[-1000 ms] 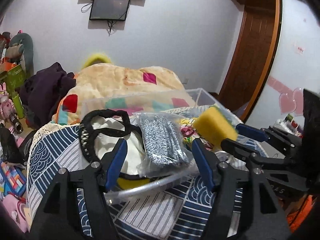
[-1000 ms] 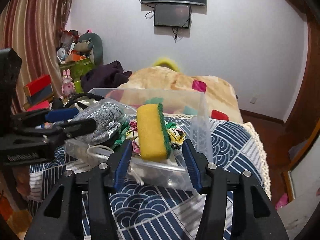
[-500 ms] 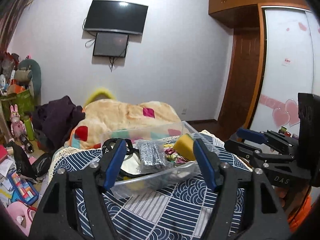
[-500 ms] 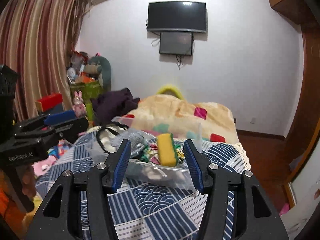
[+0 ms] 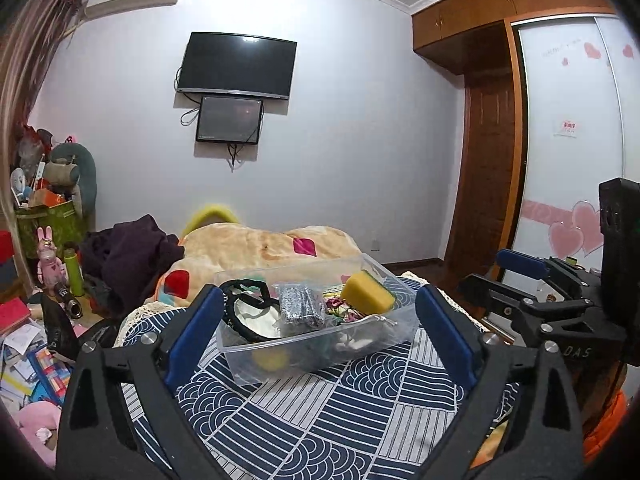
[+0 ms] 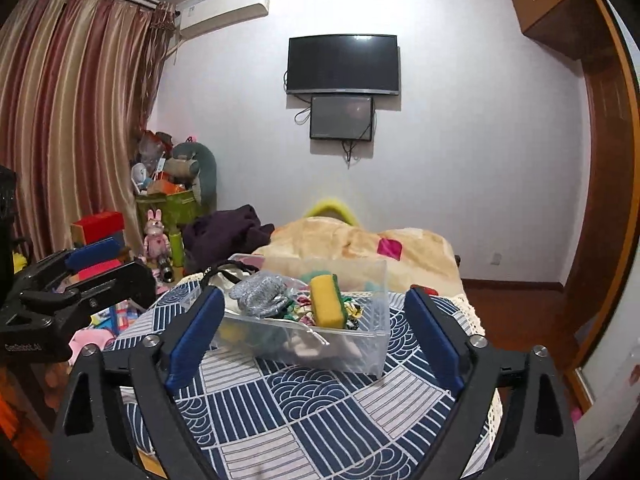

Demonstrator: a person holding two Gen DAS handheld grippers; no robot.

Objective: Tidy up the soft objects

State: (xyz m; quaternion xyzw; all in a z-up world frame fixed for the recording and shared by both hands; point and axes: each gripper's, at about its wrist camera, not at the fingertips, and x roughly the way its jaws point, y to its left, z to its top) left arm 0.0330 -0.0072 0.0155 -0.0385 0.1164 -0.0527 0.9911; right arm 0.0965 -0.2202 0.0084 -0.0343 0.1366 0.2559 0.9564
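Holding both grippers back from the bed, patterned blue-and-white cover, clear plastic bin sitting mid-surface toward the far edge, in front of the peach blanket. Left gripper fingers spread wide, nothing between them; right gripper same, spread and empty, both well short of the bin. Contents, biggest down: black-trimmed white cloth piece at the bin's left end, grey knit bundle in a clear bag in the middle, yellow sponge with green scrub face at the right end, standing tilted and poking above the rim, small floral fabric bits beside it. More items sit low in the bin, can't tell what through the plastic. I see no soft items loose on the cover, so my read is the task's near done and what's left is settling the load. If I do that: come in from above with one gripper, press the sponge down flat below the rim, light force, it'll spring back. Keep the other gripper against the bin's near wall, since the bin is light and the bedding is soft, so it'll probably skate or tip if pushed sideways. Don't snag the bag's plastic.
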